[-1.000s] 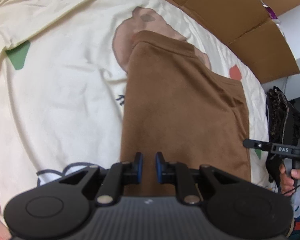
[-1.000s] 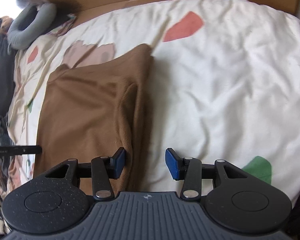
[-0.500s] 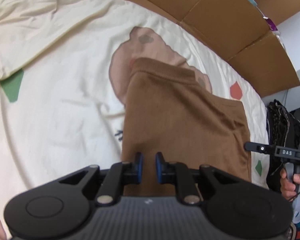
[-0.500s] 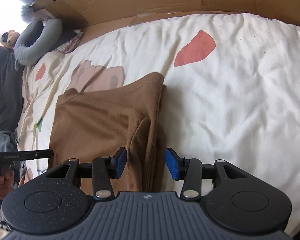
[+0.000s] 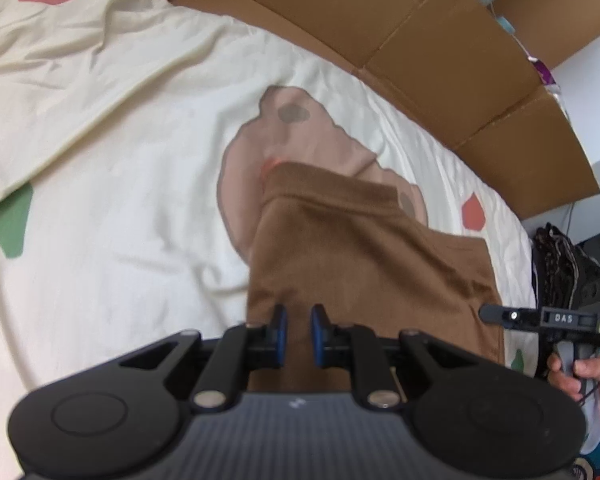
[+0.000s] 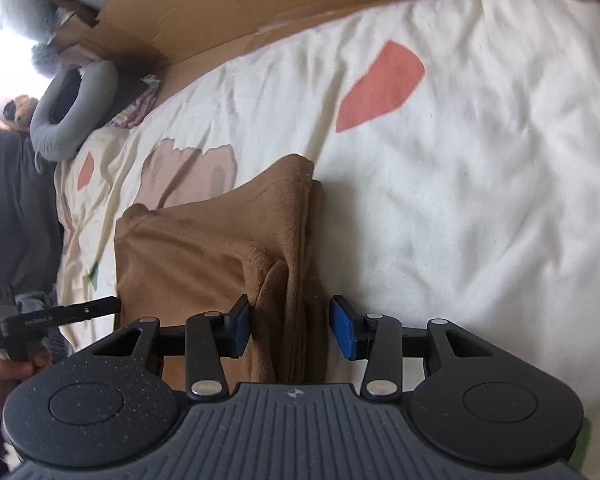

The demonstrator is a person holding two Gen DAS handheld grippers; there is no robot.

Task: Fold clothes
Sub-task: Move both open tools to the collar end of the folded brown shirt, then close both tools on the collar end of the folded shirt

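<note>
Cream bedsheet (image 5: 120, 168) with coloured patches is covered by folded brown fleece garment (image 5: 360, 264). Left hand-held gripper (image 5: 298, 332) narrowed over garment edge, grip unclear; right hand-held gripper (image 6: 288, 326) half-spread astride folded edge.

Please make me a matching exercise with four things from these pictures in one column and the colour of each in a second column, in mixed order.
Things:
1. folded garment
2. neck pillow
3. cardboard
4. gripper fingers

Colours:
A. grey
B. blue pads
C. dark brown
D. light tan

Pairs: 1-C, 2-A, 3-D, 4-B
</note>
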